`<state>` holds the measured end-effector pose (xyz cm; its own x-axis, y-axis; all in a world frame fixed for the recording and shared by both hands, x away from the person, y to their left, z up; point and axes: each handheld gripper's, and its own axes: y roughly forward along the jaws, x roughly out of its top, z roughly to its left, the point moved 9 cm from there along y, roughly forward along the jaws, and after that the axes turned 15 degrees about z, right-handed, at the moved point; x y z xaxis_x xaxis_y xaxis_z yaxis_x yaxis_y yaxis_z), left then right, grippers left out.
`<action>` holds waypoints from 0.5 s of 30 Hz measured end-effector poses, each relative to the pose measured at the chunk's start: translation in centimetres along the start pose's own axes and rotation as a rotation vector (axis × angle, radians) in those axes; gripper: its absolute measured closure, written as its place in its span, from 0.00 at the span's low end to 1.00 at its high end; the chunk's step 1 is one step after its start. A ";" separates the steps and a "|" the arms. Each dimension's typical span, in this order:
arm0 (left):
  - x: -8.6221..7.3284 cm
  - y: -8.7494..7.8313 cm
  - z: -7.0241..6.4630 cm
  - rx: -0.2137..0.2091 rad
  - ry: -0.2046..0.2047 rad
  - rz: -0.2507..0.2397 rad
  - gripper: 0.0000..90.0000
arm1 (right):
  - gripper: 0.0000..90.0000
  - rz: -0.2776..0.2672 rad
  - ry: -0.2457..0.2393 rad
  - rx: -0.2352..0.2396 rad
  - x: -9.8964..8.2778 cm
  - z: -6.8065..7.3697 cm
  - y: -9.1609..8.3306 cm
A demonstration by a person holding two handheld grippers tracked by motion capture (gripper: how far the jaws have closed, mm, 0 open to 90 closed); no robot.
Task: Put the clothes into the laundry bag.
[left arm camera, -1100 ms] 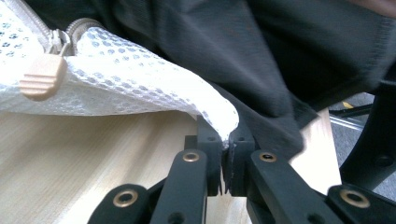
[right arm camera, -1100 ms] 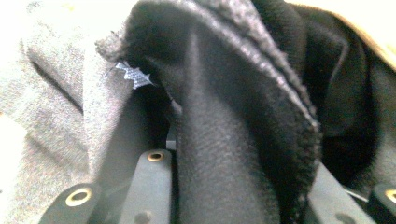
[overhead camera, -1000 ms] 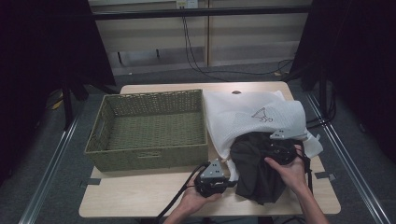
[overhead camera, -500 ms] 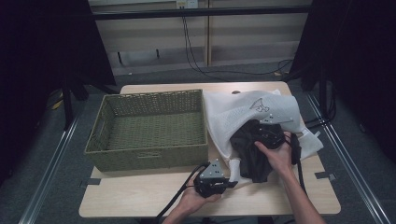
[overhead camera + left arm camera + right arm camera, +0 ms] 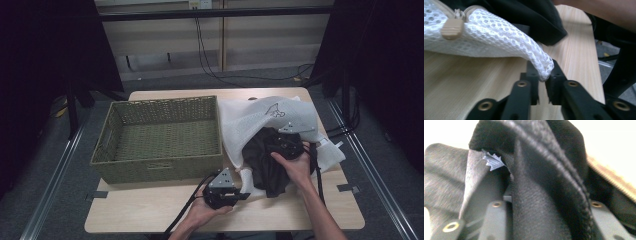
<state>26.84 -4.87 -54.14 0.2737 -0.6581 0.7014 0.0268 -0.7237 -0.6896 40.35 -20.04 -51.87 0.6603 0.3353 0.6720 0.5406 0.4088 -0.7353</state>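
Right gripper (image 5: pixel 286 145) jaws opening, black garment (image 5: pixel 265 162) pushed deeper into mesh bag (image 5: pixel 260 117).

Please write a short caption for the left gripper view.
Left gripper pinching the white mesh bag's edge above the wooden table.
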 end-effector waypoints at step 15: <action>1.5 -0.1 1.0 -0.024 -0.084 -0.033 0.46 | 0.30 -0.075 -0.066 0.101 -1.1 2.1 -7.4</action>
<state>28.23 -5.52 -53.19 0.3531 -0.6146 0.7054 0.0144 -0.7503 -0.6610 34.53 -21.62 -47.02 0.5823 0.3546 0.7315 0.5295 0.5174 -0.6723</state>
